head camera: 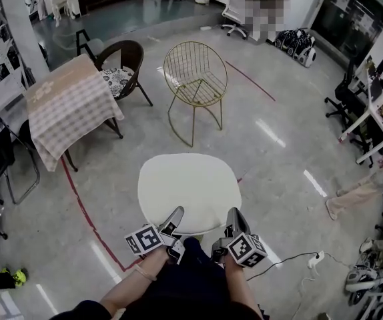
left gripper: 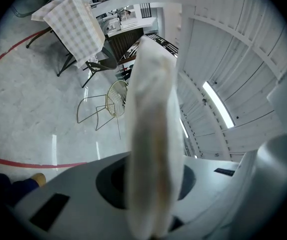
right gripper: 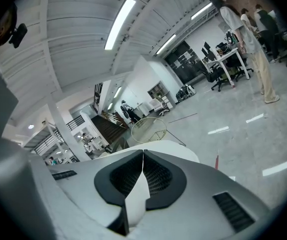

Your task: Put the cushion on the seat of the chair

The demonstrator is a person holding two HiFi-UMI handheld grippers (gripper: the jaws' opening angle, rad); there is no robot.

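cushion [head camera: 189,189] at lower centre, near edge hidden under both grippers; edge-on and blurred in the left gripper view. forearms cut off at bottom. left gripper [head camera: 173,219] and right gripper [head camera: 235,219], near level, each clamp that edge. chair [head camera: 195,79] stands apart, upper centre.

- this is looking like a big open office hall, with desks [head camera: 370,109] and rolling office chairs [head camera: 338,102] lining one side.
- strip lights [right gripper: 119,16] are running along a high panelled ceiling.
- red tape lines [head camera: 79,200] are crossing the polished floor [head camera: 278,145].
- a checked-cloth table [head camera: 71,105] and a wire chair [head camera: 195,79] are standing out in the open.
- people [right gripper: 257,49] are standing by the desks.
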